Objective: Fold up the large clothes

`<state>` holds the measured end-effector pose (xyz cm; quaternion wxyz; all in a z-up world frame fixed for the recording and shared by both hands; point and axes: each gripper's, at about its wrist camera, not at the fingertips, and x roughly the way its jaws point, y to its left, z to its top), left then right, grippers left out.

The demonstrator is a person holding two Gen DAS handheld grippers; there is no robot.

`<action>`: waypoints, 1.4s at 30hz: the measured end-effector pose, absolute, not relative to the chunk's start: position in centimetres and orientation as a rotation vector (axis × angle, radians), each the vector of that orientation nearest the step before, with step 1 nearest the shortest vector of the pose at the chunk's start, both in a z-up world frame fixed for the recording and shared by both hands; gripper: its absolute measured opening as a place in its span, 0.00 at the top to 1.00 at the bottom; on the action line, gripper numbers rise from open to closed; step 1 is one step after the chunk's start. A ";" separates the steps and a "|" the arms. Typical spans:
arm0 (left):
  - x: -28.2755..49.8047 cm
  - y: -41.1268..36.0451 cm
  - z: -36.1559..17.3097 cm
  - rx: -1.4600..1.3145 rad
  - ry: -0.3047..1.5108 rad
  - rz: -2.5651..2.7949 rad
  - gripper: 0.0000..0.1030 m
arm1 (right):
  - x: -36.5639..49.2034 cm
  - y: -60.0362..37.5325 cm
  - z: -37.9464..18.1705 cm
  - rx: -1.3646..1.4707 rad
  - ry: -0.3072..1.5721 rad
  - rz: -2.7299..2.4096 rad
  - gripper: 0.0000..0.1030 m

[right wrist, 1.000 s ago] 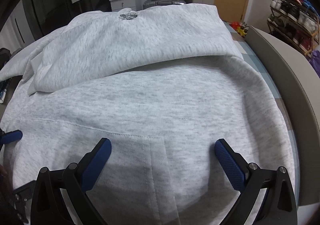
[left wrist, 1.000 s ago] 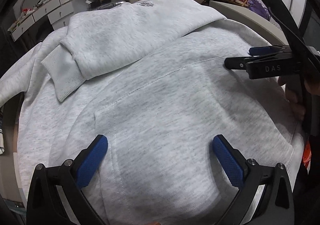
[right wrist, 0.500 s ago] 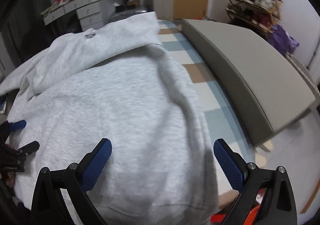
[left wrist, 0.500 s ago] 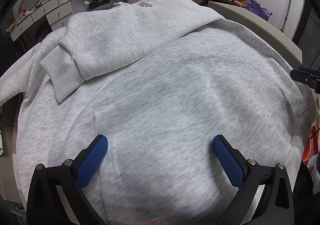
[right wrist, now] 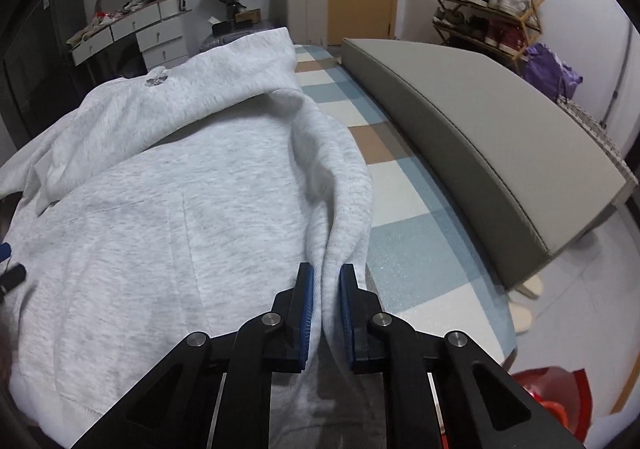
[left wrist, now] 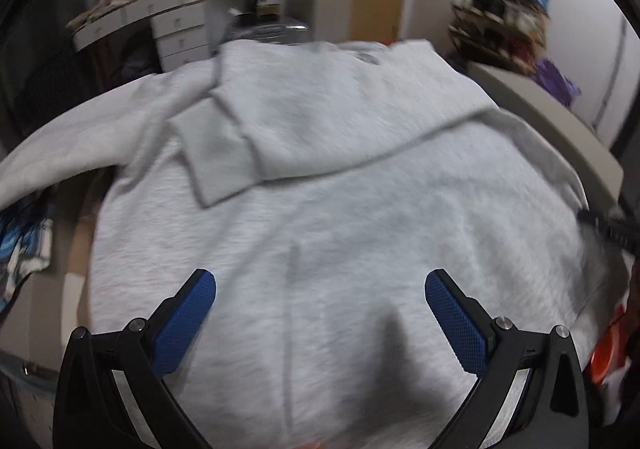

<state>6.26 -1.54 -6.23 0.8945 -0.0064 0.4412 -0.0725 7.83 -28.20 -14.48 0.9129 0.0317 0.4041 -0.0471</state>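
Observation:
A light grey hoodie (left wrist: 320,189) lies spread on the table, one sleeve folded across the chest with its ribbed cuff (left wrist: 216,165) at left. My left gripper (left wrist: 320,305) hovers open over the lower front, nothing between its blue pads; this view is motion-blurred. In the right wrist view the hoodie (right wrist: 180,209) fills the left half. My right gripper (right wrist: 326,285) is closing its jaws on a raised fold at the hoodie's right side edge, the pads pressing the cloth. The right gripper (left wrist: 608,227) also shows at the left wrist view's right edge.
The table's checked blue, white and tan cover (right wrist: 400,209) lies bare right of the hoodie. A long grey cushion (right wrist: 480,137) runs along the right. A shoe rack (right wrist: 488,5), white drawers (right wrist: 136,33) and a suitcase (right wrist: 304,1) stand behind. Something red (right wrist: 560,397) sits below right.
My right gripper went to the hoodie's right edge and went from wide open to pinched on a fold there. My left gripper lifted and shifted, still open.

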 end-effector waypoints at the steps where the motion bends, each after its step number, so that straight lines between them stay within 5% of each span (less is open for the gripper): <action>1: 6.4 -0.6 -6.3 -0.029 0.926 -0.119 0.01 | 7.8 -28.3 -14.5 0.074 0.833 -0.096 0.89; 9: 7.4 0.9 -9.9 -0.013 1.033 -0.005 0.01 | 7.2 -28.8 -13.3 0.149 0.770 -0.037 0.89; 13: 7.7 0.0 -9.8 0.001 1.020 -0.043 0.25 | 7.3 -28.7 -13.0 0.134 0.764 -0.036 0.89; 17: 7.6 -0.9 -9.3 0.012 0.990 -0.096 0.75 | 7.9 -29.0 -14.0 0.145 0.800 -0.048 0.89; 22: 7.9 -1.0 -8.5 0.031 0.970 -0.119 0.95 | 8.0 -29.2 -14.2 0.135 0.803 -0.054 0.89; 31: 6.6 0.5 -8.9 -0.001 0.992 -0.138 0.91 | 7.4 -31.6 -13.9 0.205 0.796 -0.124 0.87; 33: 6.2 1.3 -8.3 -0.056 0.979 -0.148 0.87 | 7.2 -30.4 -12.9 0.169 0.763 -0.091 0.76; 35: 5.9 3.3 -7.2 -0.159 0.949 -0.136 0.72 | 7.5 -29.2 -12.2 0.160 0.742 -0.030 0.41; 38: 4.9 7.0 -5.2 -0.263 0.880 -0.023 0.46 | 8.4 -27.3 -11.5 0.168 0.726 0.061 0.25; 42: 2.8 12.7 -2.8 -0.353 0.767 0.169 0.41 | 10.3 -24.1 -10.6 0.146 0.704 0.159 0.18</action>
